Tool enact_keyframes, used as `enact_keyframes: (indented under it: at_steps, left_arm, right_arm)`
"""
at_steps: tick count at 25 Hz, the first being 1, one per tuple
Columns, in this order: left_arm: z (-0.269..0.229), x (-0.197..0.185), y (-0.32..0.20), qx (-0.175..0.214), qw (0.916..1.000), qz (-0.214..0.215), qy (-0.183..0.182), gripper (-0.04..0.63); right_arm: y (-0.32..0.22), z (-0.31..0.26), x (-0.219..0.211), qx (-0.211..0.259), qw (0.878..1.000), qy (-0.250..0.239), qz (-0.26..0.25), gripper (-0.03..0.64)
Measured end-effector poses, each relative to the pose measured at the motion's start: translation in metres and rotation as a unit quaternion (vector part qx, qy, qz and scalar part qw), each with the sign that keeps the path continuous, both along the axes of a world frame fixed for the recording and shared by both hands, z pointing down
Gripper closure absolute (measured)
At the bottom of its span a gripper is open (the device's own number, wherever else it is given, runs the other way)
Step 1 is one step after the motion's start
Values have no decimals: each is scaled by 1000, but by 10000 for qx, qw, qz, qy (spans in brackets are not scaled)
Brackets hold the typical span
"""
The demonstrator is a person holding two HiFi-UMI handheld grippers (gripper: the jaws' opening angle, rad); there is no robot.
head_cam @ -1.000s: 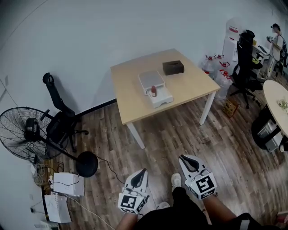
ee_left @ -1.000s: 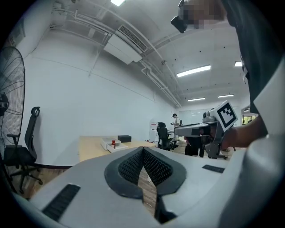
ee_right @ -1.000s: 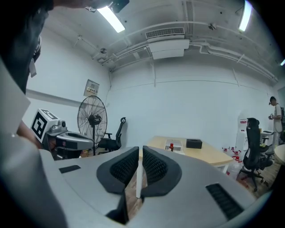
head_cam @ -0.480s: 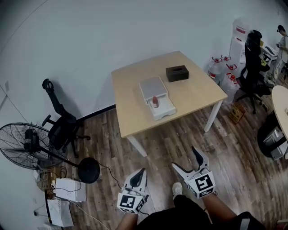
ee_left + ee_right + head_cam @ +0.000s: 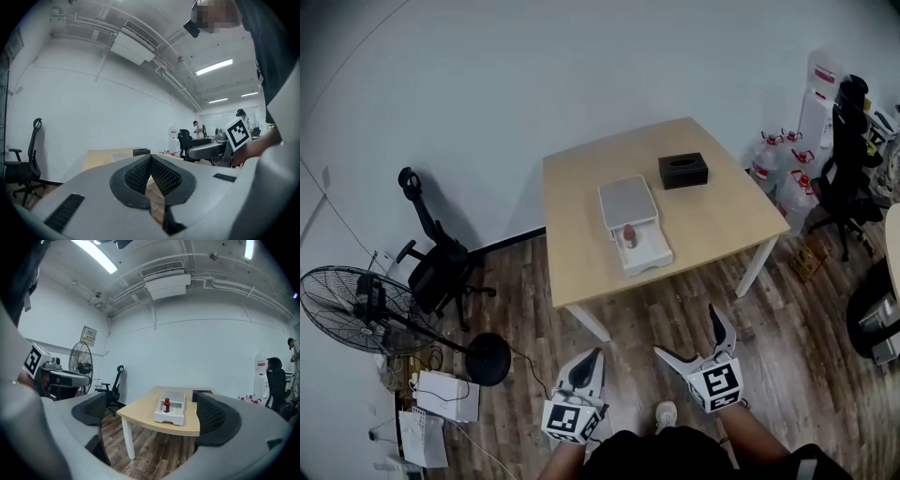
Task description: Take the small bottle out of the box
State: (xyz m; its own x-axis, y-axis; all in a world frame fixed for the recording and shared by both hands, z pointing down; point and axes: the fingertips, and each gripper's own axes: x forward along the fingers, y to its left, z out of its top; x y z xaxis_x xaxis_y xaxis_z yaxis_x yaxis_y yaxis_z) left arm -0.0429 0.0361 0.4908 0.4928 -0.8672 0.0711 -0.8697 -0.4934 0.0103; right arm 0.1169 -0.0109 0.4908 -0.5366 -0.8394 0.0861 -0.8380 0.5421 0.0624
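A small dark bottle with a red cap stands upright in the pulled-out drawer of a white box on a light wooden table. Both grippers hang low over the floor, well short of the table. My left gripper is shut, its ribbed pads pressed together on nothing. My right gripper has its jaws opening and spread wide, with nothing between them; it looks straight at the box and bottle.
A black tissue box sits at the table's far right. A black office chair and a standing fan are left of the table. Water jugs and another black chair stand at the right. Dark wood floor lies between me and the table.
My right gripper's jaws have gone from shut to spread wide. The view has shifted so the table sits a bit closer and more to the right. The left gripper stays shut.
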Motion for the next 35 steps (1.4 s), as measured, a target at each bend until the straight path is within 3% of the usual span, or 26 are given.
enact_keyframes:
  at_steps: [10, 25, 35]
  left_arm:
    - [17, -13, -44, -127, 9997, -205, 21, 584]
    - [20, -70, -177, -211, 9994, -252, 67, 584]
    - [25, -107, -265, -307, 9993, 95, 165, 584]
  right_arm:
    - [-57, 11, -15, -131, 9995, 102, -255, 29]
    - [-189, 25, -63, -628, 9979, 38, -184, 31]
    - [-274, 54, -101, -926, 9945, 475, 115, 32]
